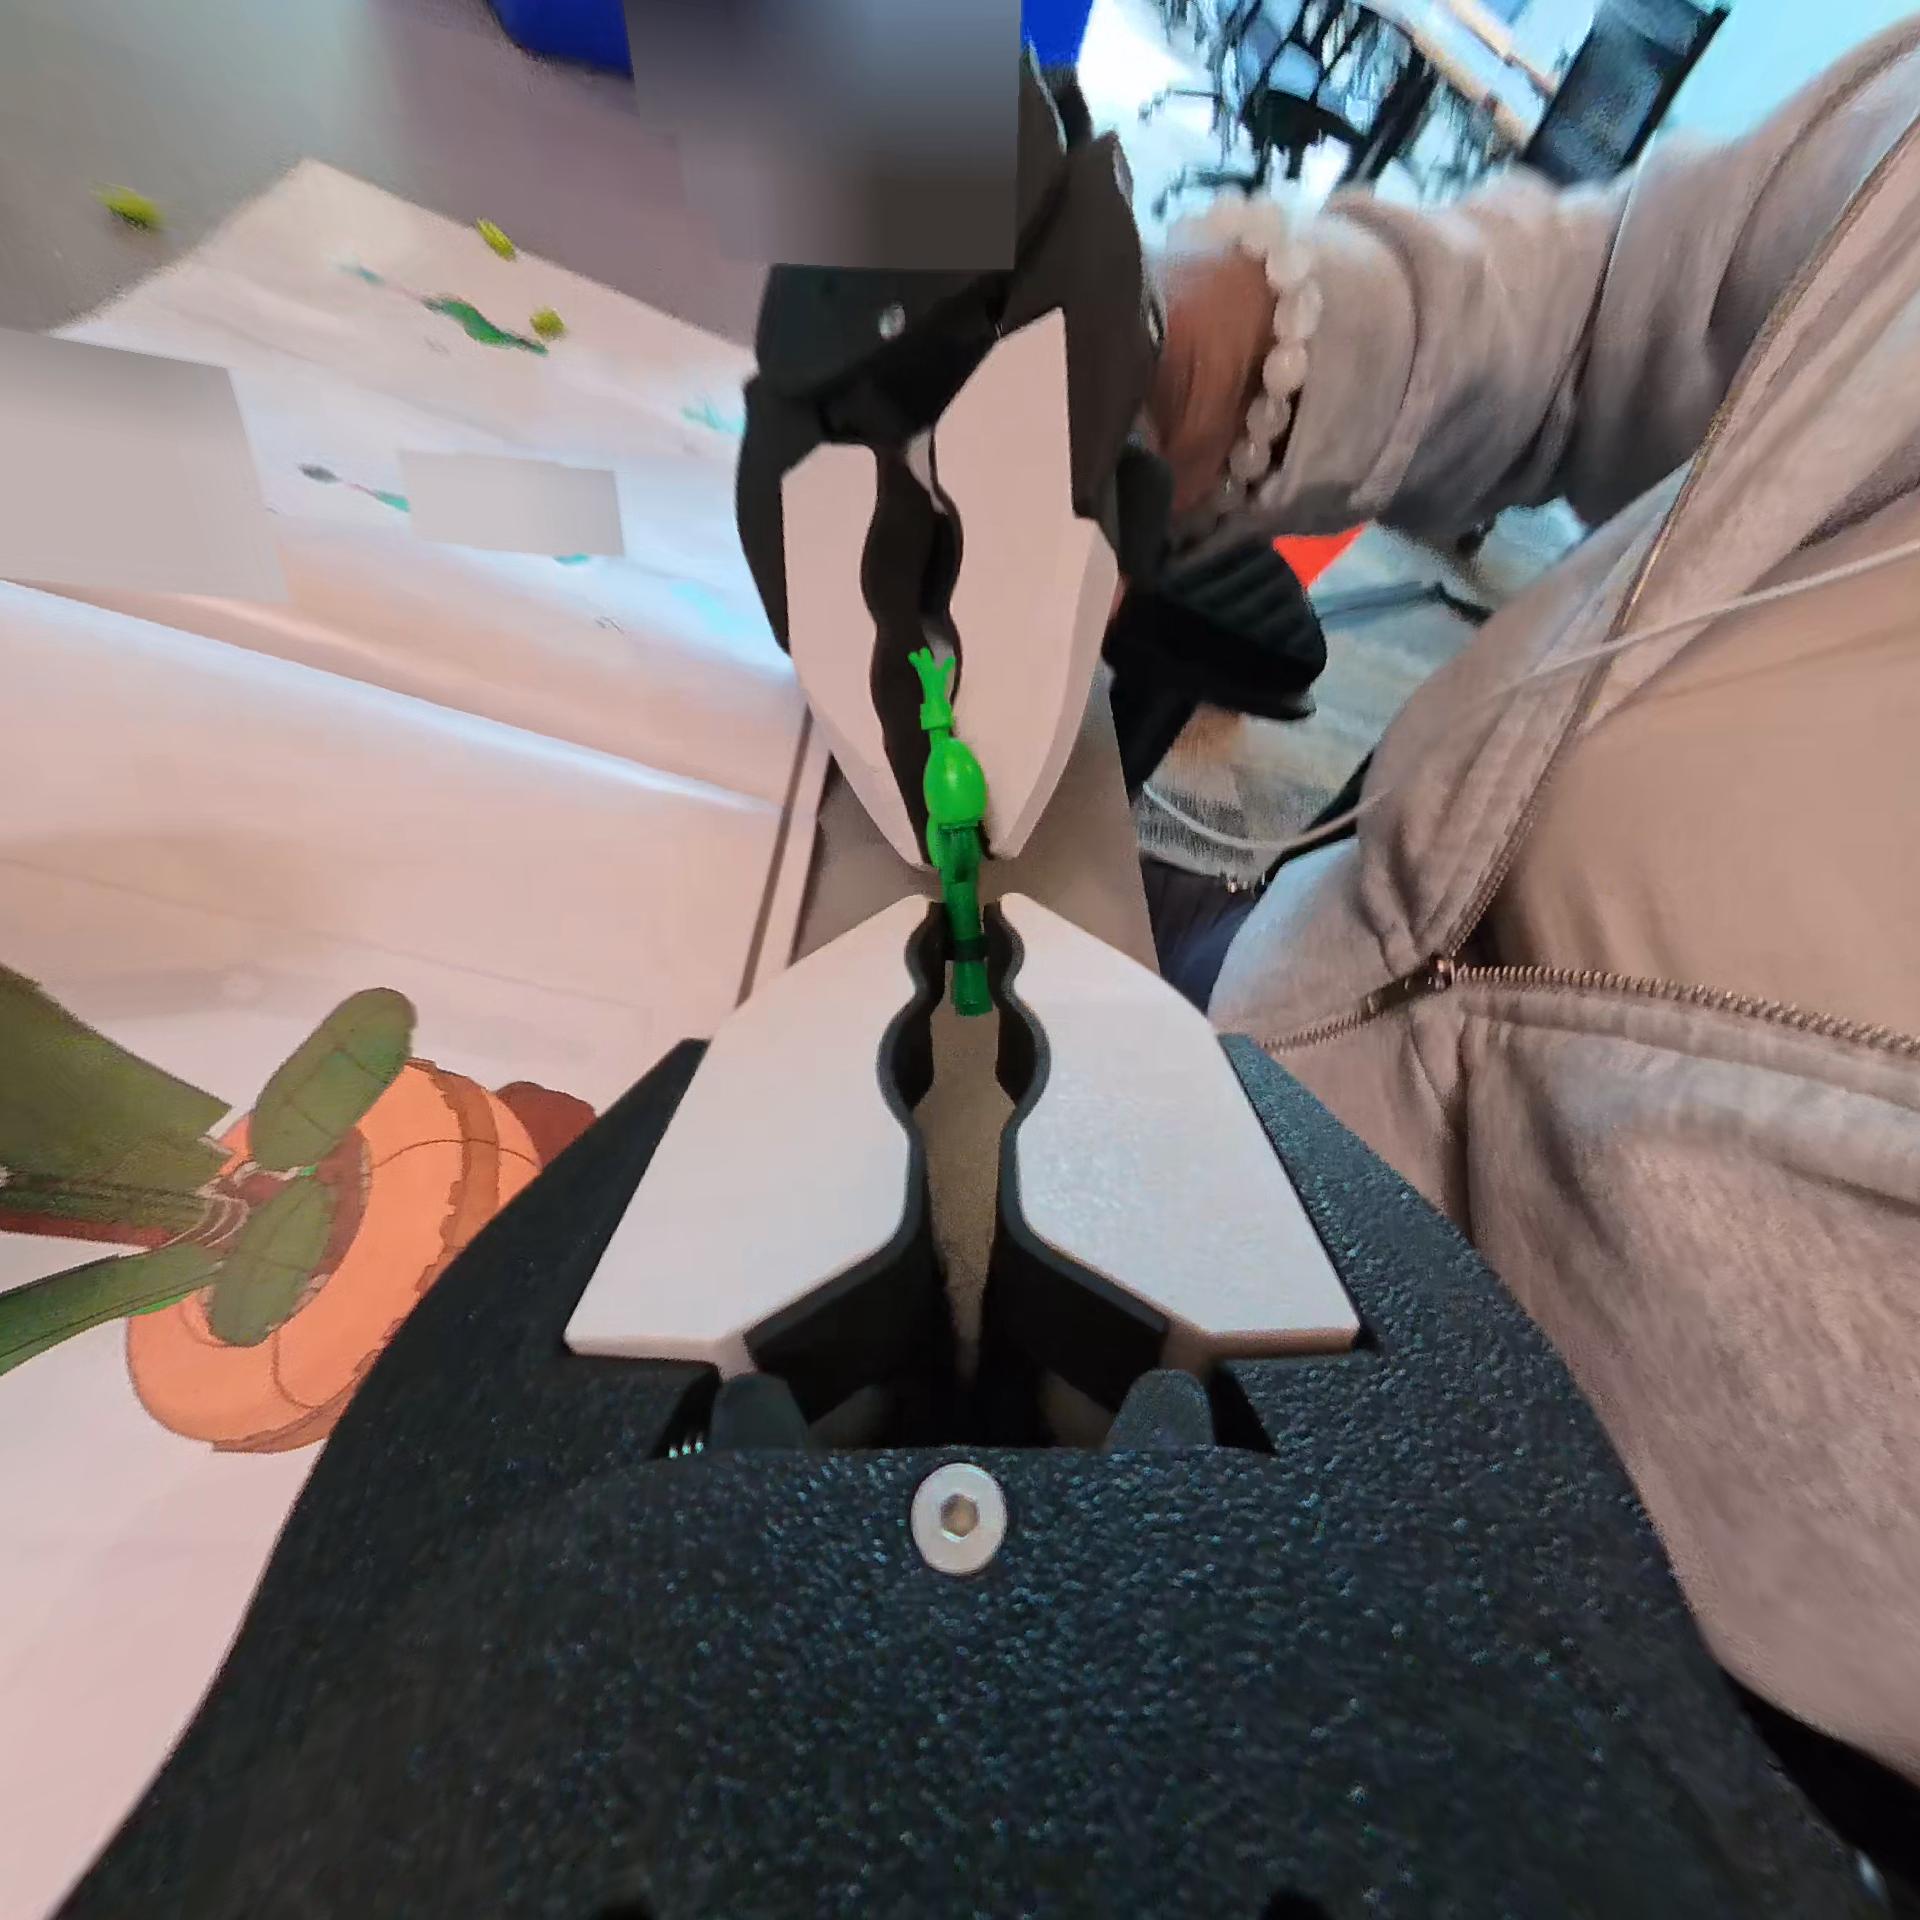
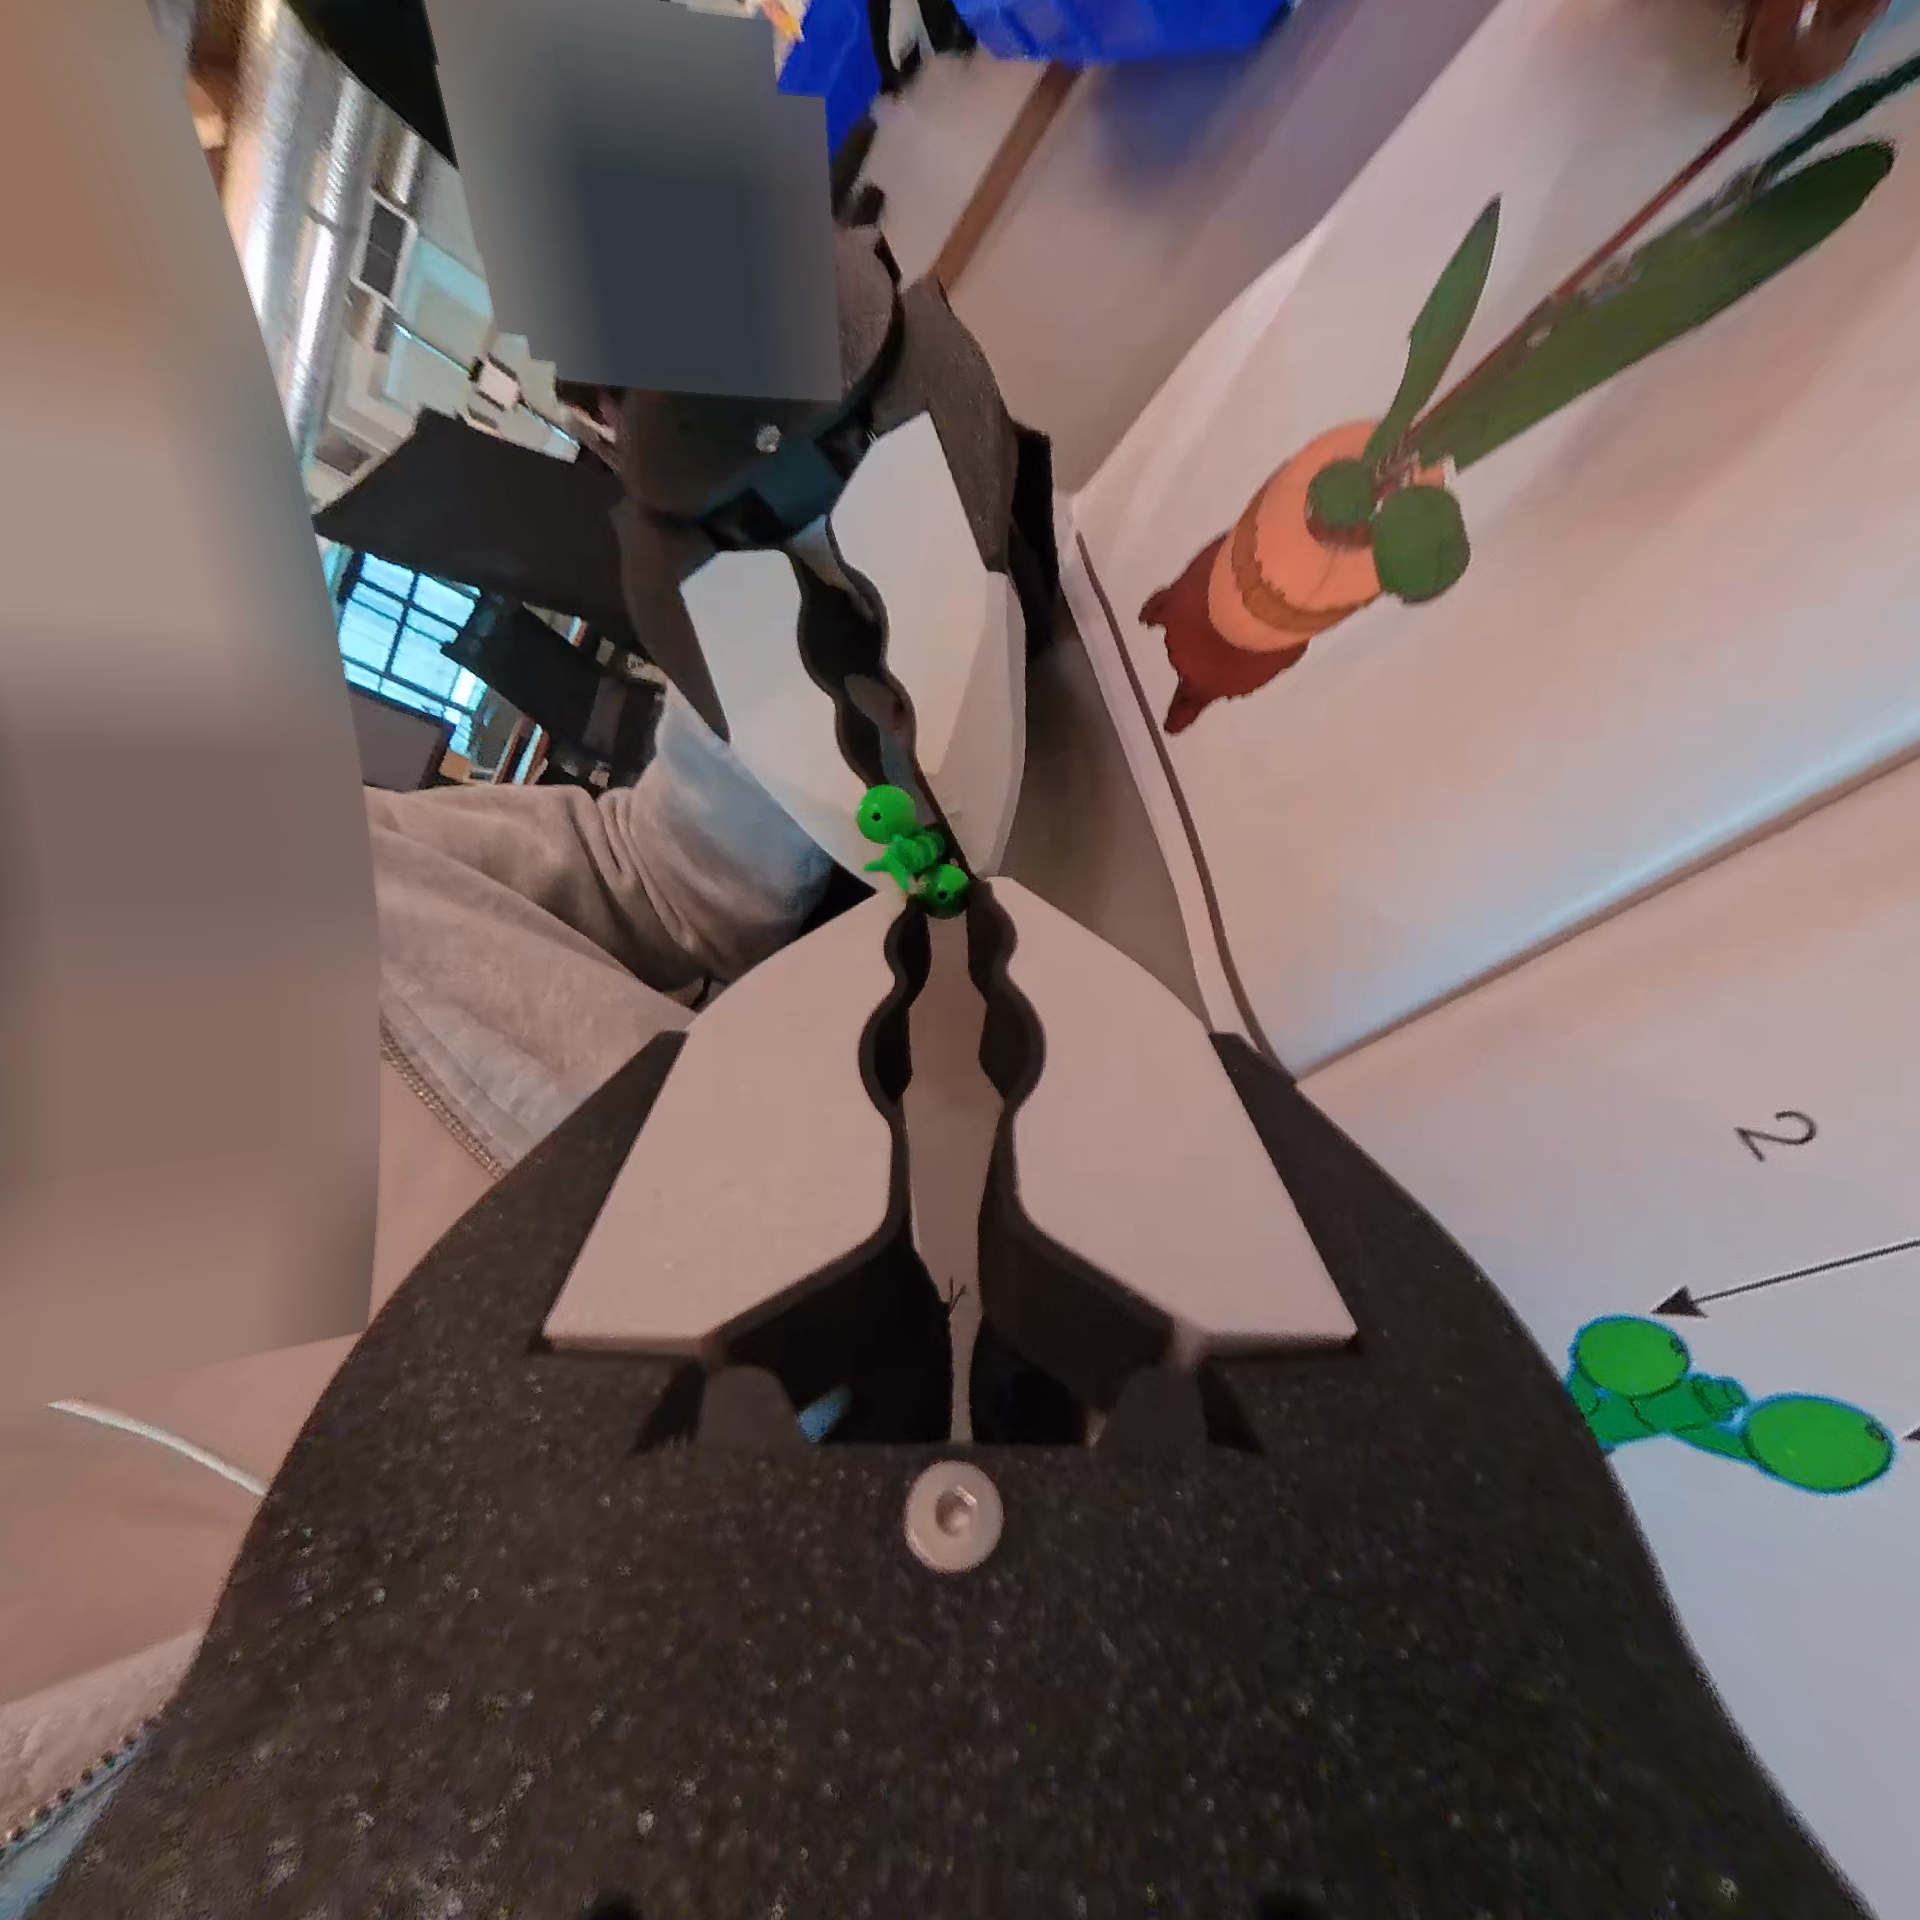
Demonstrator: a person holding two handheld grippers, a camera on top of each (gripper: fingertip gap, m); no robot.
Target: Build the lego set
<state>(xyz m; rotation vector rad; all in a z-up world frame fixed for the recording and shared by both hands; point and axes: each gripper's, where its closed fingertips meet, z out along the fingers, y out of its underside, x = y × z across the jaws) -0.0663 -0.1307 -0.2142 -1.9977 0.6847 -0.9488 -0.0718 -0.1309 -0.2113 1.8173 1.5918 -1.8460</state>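
Both grippers are held in the air, tip to tip, with a small green lego plant piece (image 1: pixel 951 781) between them. In the left wrist view my left gripper (image 1: pixel 961 920) is shut on the piece's lower stem. The right gripper (image 1: pixel 961 847) faces it from above and is shut on the bud end. In the right wrist view the piece (image 2: pixel 914 852) shows two green balls on a short stem. My right gripper (image 2: pixel 945 904) pinches it at the tips, and the left gripper (image 2: pixel 940 831) meets it from the far side. Part of the piece is hidden inside the jaws.
White instruction sheets (image 1: pixel 416 831) lie on the table below, printed with a plant in an orange pot (image 2: pixel 1299 561) and a green step drawing (image 2: pixel 1725 1413). Loose green pieces (image 1: pixel 497 237) lie far back. A person's beige sleeve and jacket (image 1: pixel 1558 1039) are close on the right. Left and right tips are no more than a few centimetres apart.
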